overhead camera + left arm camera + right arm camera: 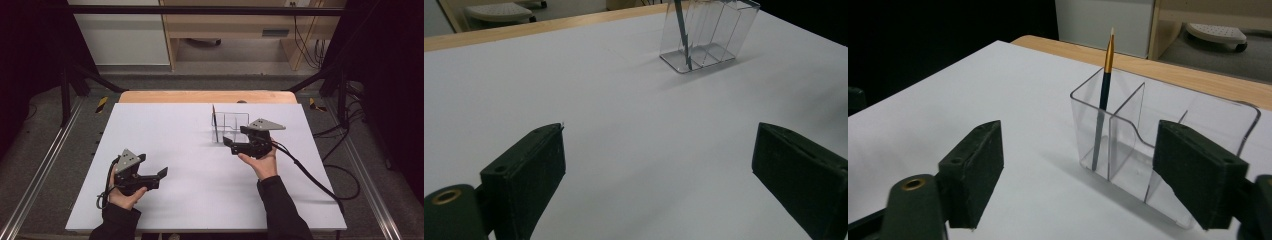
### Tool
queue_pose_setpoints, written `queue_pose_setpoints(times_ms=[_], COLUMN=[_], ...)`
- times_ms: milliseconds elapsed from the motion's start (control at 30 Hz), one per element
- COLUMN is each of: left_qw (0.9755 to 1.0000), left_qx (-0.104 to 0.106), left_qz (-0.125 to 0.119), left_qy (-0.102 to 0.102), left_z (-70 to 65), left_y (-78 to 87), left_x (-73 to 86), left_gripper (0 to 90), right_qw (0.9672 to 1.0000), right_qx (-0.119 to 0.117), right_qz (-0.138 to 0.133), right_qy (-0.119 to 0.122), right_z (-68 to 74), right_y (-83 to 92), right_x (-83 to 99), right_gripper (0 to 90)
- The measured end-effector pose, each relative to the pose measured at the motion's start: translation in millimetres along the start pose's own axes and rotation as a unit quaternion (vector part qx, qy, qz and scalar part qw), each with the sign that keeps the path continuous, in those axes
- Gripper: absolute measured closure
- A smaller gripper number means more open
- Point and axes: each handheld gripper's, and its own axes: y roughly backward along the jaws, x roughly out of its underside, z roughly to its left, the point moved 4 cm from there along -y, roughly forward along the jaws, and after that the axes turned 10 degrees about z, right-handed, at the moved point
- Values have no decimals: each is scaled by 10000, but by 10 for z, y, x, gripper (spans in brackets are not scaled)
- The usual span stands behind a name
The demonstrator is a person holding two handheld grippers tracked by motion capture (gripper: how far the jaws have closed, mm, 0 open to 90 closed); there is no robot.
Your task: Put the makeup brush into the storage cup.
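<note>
My left gripper (162,175) rests low on the white table (165,135), jaws spread with nothing between them. Further right, the clear organizer (1148,130) stands upright near the far edge, a slim paintbrush (1102,105) leaning in its end compartment. My right gripper (235,142) sits just beside it, jaws released and empty. I judge the brush light, stiff and slippery; I'd pinch its dark handle above the rim. The thin-walled organizer would tip easily.

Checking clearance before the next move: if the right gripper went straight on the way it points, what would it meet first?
Most likely the clear plastic organizer holding the upright pencil. The right gripper, jaws open with nothing between them, points at its near wall, though depth is hard to judge.
</note>
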Motion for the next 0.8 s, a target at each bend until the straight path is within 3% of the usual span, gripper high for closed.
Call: queue_pose_setpoints(times_ms=[233, 800], left_qw=[10000, 10000], left_qx=[-8, -9], left_qz=[42, 46], left_qy=[-15, 31], left_z=[2, 31], left_y=[-18, -23], left_x=[11, 23], left_gripper=[61, 60], right_qw=[10000, 9998], right_qx=[43, 188], right_qz=[25, 25], right_qy=[74, 7], right_z=[-34, -189], right_y=[162, 479], right_x=[193, 571], right_gripper=[112, 54])
